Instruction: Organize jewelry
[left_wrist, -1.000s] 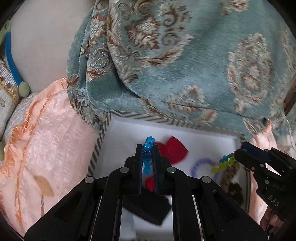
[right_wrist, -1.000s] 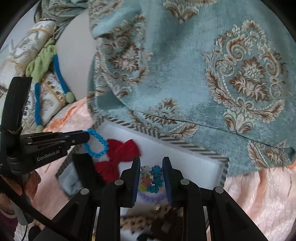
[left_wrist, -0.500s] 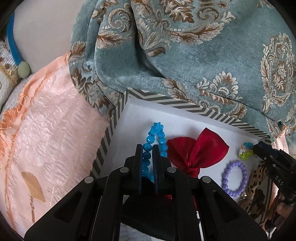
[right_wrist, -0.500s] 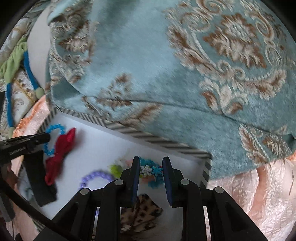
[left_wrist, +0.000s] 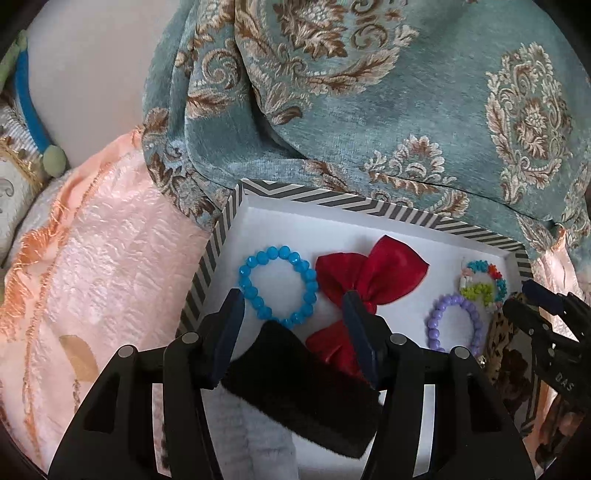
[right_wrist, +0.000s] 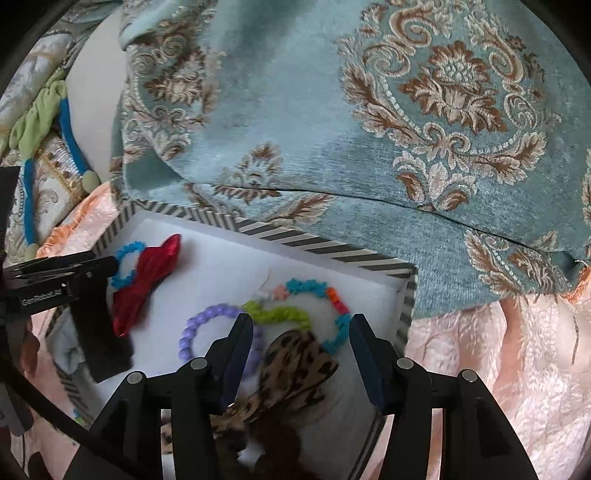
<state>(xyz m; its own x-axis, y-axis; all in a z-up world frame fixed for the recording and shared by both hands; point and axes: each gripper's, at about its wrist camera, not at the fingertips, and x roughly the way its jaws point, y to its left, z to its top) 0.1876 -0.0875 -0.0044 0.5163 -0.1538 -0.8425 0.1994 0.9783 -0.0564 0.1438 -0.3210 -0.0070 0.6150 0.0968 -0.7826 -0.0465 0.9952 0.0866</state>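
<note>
A white box with a striped rim (left_wrist: 369, 205) (right_wrist: 317, 245) holds the jewelry. A blue bead bracelet (left_wrist: 277, 287) (right_wrist: 127, 264) lies flat at its left, beside a red bow (left_wrist: 369, 288) (right_wrist: 147, 284). My left gripper (left_wrist: 293, 308) is open and empty just above them. A multicolour bead bracelet (right_wrist: 314, 310) (left_wrist: 484, 284) lies at the box's right, next to a purple bead bracelet (right_wrist: 207, 332) (left_wrist: 456, 326). My right gripper (right_wrist: 301, 334) is open and empty over a leopard-print bow (right_wrist: 295, 365).
A black fuzzy pad (left_wrist: 299, 387) (right_wrist: 99, 339) and a grey furry piece (left_wrist: 255, 443) lie at the box's near left. A teal patterned cushion (left_wrist: 369, 92) overhangs the far rim. Peach fabric (left_wrist: 92, 277) (right_wrist: 498, 369) surrounds the box.
Both grippers opened. The left let the blue bracelet down flat in the box; the right released the multicolour bracelet at the box's right side.
</note>
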